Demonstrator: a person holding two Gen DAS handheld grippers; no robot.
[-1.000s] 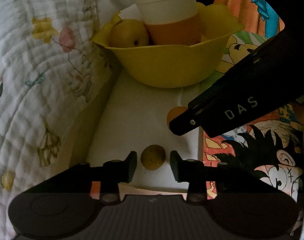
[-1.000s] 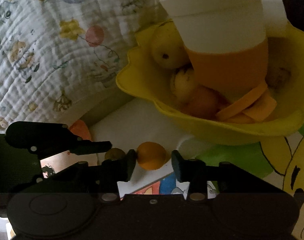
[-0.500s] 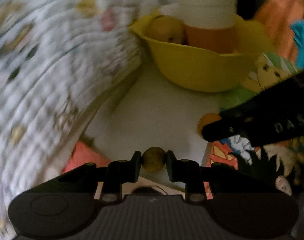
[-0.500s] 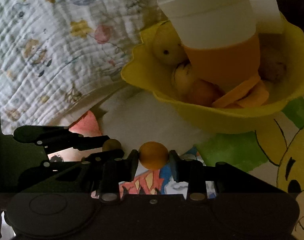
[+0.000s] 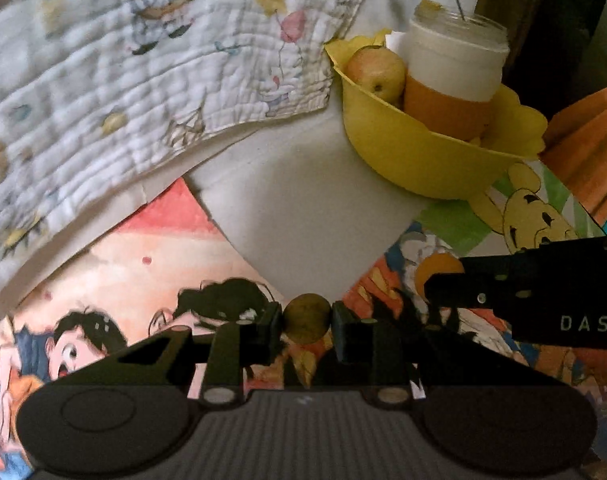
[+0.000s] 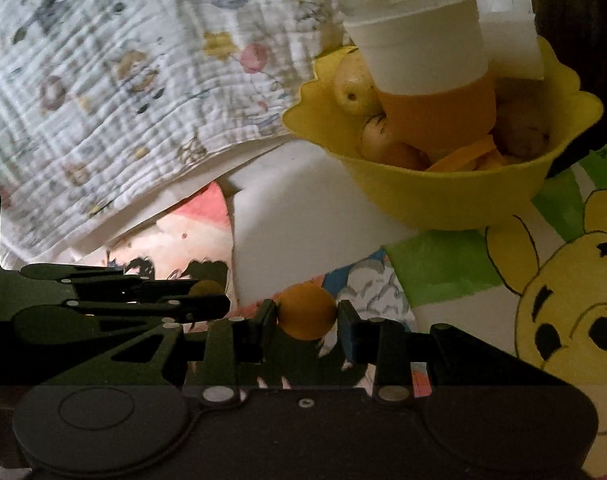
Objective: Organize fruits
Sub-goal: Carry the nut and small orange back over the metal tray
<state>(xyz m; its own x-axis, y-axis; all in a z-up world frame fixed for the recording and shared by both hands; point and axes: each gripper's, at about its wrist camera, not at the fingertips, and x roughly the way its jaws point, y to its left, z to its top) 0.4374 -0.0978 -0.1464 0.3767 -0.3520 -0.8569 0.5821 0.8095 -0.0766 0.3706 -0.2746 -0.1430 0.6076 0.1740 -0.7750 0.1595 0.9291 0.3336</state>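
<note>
My left gripper [image 5: 306,319] is shut on a small brownish-yellow round fruit [image 5: 306,318], lifted above the cartoon pictures. My right gripper [image 6: 306,317] is shut on a small orange fruit [image 6: 306,316]. In the left wrist view the right gripper's black finger [image 5: 535,284] crosses at the right with the orange fruit [image 5: 437,270] at its tip. In the right wrist view the left gripper [image 6: 201,294] shows at the left with its fruit. A yellow bowl [image 5: 415,160] [image 6: 451,196] stands ahead at the upper right, holding a pear-like fruit [image 5: 377,68], other fruits [image 6: 377,140] and a white and orange cup [image 6: 427,80].
A quilted patterned cloth [image 5: 143,80] lies at the upper left. A white sheet [image 5: 303,208] lies below the bowl. Cartoon drawings [image 6: 563,300] cover the surface, and orange cloth [image 5: 583,140] lies at the right. A jar with twigs [image 5: 459,24] sits in the cup.
My left gripper has closed on the brownish fruit, rolled and lifted back from the bowl. My right gripper, still holding the orange fruit, has also drawn back and up.
</note>
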